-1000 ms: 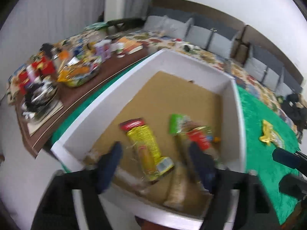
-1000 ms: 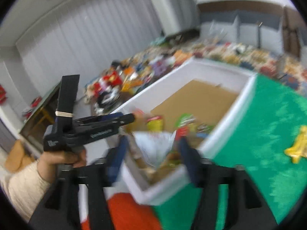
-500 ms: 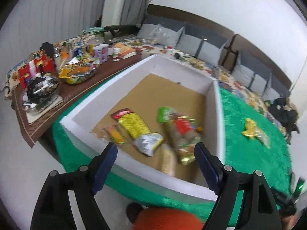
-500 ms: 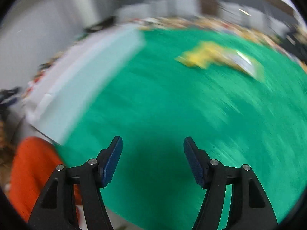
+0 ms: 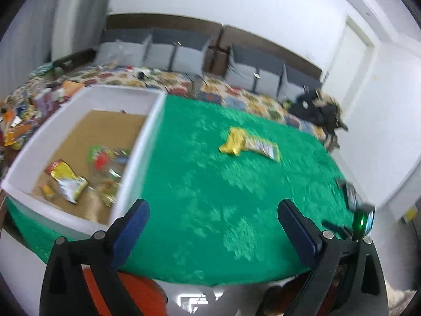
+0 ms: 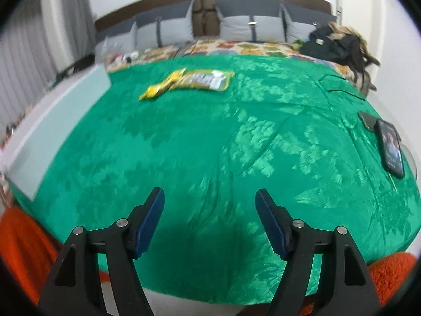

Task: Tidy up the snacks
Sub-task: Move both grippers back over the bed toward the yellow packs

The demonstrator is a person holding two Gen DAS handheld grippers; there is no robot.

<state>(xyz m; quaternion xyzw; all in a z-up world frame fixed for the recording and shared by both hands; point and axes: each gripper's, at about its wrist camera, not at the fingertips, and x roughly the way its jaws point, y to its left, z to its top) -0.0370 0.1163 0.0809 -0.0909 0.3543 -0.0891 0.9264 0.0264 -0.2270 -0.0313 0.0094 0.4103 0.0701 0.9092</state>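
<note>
The table (image 6: 210,137), under its green cloth, now fills both wrist views, where a second ago both cameras looked down into the white box (image 5: 147,137) at its left end. The box holds several snack packets (image 5: 65,179) on its brown floor; the one the right tool carried over the rim a second ago is no longer between its pads, so I judge it dropped in among them. One yellow snack packet (image 6: 189,81) lies loose on the cloth, well apart from the box and out toward the far edge, with a small crumpled yellow wrapper (image 5: 234,142) touching its left end. A dark phone (image 6: 392,144) lies near the right edge of the table.

The right tool (image 6: 210,221) has swung off the box and faces across the table, its jaws apart and empty. The left tool (image 5: 213,229) has turned the same way, jaws wide apart, holding nothing. That leaves the yellow packet as the likely last pickup, a reach across the cloth.
</note>
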